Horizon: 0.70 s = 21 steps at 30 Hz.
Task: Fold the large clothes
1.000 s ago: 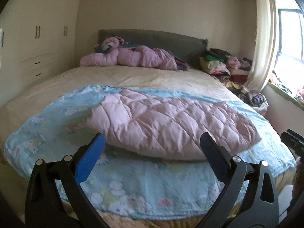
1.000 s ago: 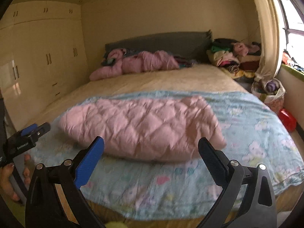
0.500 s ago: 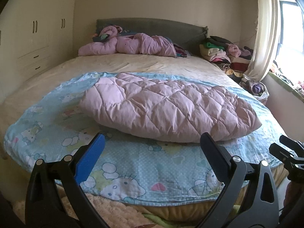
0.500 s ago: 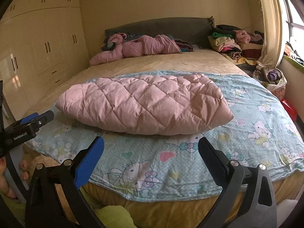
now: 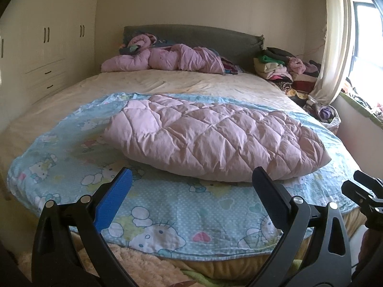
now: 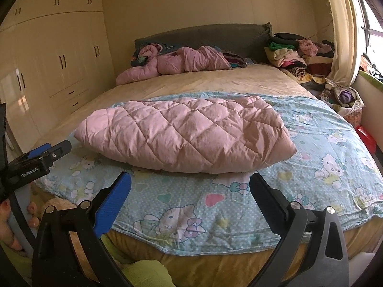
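1. My left claw (image 5: 191, 186) is wide open and holds nothing. It waits off the near edge of the bed (image 5: 182, 83).
2. My right claw (image 6: 191, 186) is wide open too, with nothing in it.
3. The pink quilt (image 5: 210, 141) lies folded on the blue sheet (image 5: 182, 205), in the middle, so both claws can reach it.
4. I think the sheet is spread flat to keep the quilt clean while I fold.
5. Both claws are apart from the quilt.
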Available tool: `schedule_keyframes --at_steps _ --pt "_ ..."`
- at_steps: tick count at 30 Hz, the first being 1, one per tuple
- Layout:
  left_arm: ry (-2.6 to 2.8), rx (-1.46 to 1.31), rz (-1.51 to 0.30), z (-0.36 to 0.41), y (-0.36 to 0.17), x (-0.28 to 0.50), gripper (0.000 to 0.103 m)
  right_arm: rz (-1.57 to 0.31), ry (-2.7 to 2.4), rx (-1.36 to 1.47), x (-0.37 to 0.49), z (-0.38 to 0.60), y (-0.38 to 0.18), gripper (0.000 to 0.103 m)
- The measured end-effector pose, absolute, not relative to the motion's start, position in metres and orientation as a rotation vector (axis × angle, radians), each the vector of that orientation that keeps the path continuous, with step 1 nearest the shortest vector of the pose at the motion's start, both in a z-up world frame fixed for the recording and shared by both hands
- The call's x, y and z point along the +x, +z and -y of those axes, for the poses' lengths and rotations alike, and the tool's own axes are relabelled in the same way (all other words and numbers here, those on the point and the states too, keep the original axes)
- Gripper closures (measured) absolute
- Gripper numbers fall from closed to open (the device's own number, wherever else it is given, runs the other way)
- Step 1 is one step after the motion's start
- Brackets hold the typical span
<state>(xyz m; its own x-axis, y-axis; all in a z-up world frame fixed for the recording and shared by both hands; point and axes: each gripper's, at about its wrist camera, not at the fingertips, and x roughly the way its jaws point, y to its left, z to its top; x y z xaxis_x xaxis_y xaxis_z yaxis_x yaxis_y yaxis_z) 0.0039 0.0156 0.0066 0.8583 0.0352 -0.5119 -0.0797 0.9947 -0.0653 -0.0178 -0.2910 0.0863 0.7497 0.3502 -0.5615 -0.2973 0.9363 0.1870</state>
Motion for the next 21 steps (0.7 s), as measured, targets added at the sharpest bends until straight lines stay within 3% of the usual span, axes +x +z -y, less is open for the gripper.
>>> schedule_keyframes --at_steps 21 --pt "0.077 -0.082 -0.53 -0.0183 0.0095 0.0018 0.009 -0.625 0.359 0.084 -0.0184 0.2882 0.0872 0.004"
